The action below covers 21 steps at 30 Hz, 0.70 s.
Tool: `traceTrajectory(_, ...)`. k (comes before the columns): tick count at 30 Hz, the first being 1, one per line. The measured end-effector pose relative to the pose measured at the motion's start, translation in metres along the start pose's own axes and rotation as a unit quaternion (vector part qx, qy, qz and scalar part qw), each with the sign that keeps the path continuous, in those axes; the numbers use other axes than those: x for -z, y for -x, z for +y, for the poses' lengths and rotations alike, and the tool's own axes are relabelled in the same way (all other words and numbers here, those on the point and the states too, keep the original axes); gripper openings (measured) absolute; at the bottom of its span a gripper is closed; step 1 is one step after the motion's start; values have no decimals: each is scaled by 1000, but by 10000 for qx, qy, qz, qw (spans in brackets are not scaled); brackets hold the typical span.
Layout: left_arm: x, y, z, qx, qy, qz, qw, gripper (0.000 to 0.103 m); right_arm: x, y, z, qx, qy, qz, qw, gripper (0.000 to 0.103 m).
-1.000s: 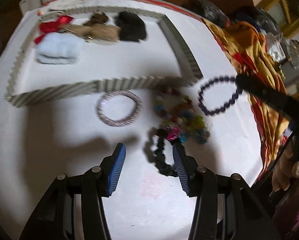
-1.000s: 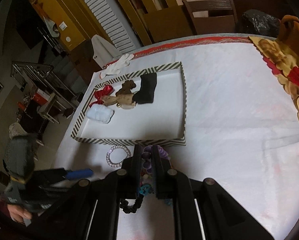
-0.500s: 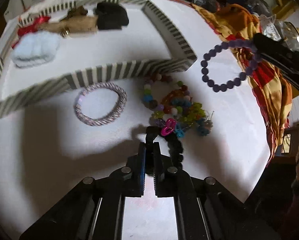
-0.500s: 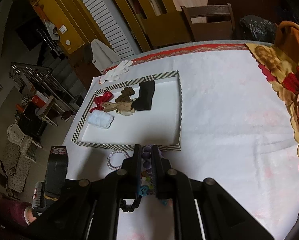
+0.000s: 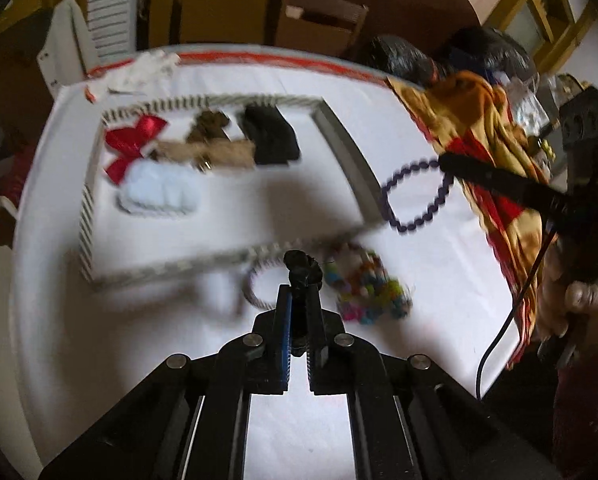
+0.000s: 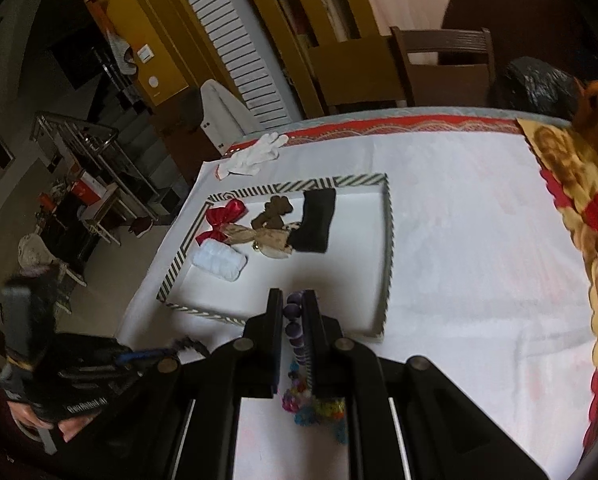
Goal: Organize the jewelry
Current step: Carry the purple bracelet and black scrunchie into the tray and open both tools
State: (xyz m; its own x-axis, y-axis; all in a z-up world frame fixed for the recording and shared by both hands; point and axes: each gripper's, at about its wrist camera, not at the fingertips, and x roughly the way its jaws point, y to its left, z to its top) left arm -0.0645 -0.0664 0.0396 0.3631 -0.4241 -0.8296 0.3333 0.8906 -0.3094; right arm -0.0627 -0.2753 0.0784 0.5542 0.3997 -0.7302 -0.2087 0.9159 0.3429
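The left gripper (image 5: 298,300), open a second ago, has closed on the black bracelet (image 5: 302,270) and lifted it off the table (image 5: 139,320); the right gripper (image 6: 294,314) has raised the purple bracelet (image 6: 293,320) higher. Both views have pulled back from the tray (image 5: 341,148).

Two tongs: the left (image 5: 298,300), the right (image 6: 293,312). One striped tray (image 5: 341,136). In it: one red bow (image 5: 133,144), one white puff (image 5: 159,192), one tan piece (image 5: 219,152), one brown piece (image 5: 209,124), one black piece (image 5: 271,138). Bracelets: one purple (image 5: 413,194), one black (image 5: 301,270), one pale ring (image 5: 255,286). One heap of coloured beads (image 5: 363,284), too blurred to count. One white glove (image 6: 255,152).
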Motion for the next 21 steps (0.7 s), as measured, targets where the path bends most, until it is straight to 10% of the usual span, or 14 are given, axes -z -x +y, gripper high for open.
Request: traceTrajectory(21, -43, -57, 13, -423, 237, 143, 9987, 3, -32, -75, -3, 151, 450, 749, 9961, 9)
